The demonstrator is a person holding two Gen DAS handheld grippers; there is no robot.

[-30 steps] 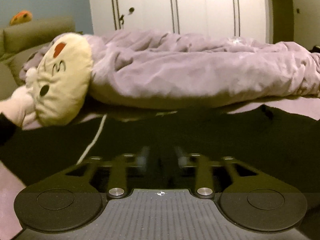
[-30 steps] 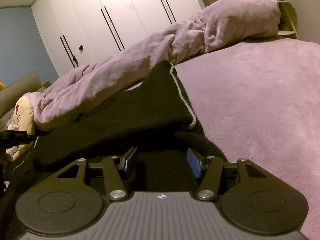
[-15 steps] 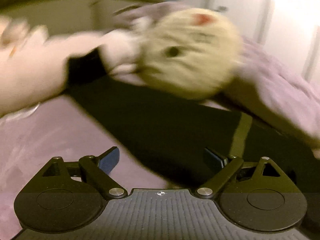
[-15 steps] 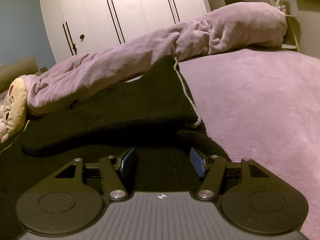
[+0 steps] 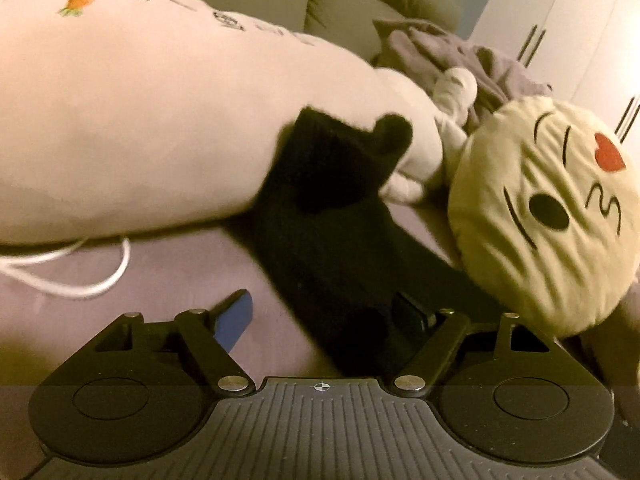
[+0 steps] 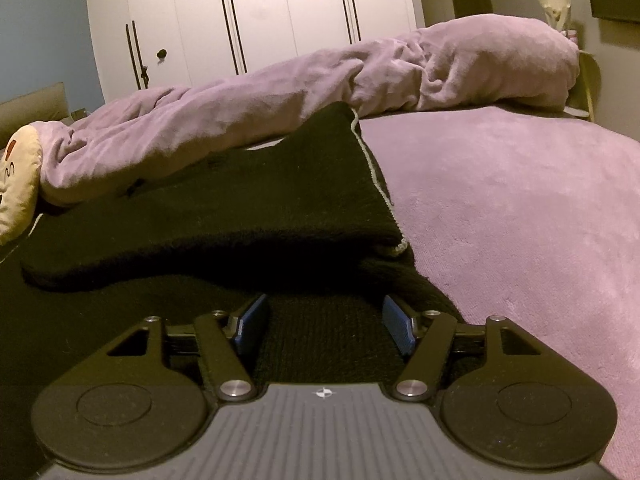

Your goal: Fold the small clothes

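A black knit garment (image 6: 224,216) lies on the purple bed, one part folded over itself, with a pale stitched edge (image 6: 372,168) on its right side. My right gripper (image 6: 324,324) is open and low over the garment's near part. In the left wrist view a long black part of the garment (image 5: 336,224) runs away from me and ends against a pink plush pillow (image 5: 140,112). My left gripper (image 5: 320,316) is open, with the black cloth between its fingers; the right finger is partly hidden by the dark cloth.
A round cream cat-face cushion (image 5: 548,208) lies right of the black cloth. A white cord (image 5: 80,280) lies on the bed at left. A rumpled purple duvet (image 6: 320,92) runs along the far side, with white wardrobes (image 6: 256,16) behind. Bare purple bedspread (image 6: 520,208) lies at right.
My left gripper has opened and swung left, from facing the duvet to facing the pink pillow and the garment's end. My right gripper has stayed open and turned slightly.
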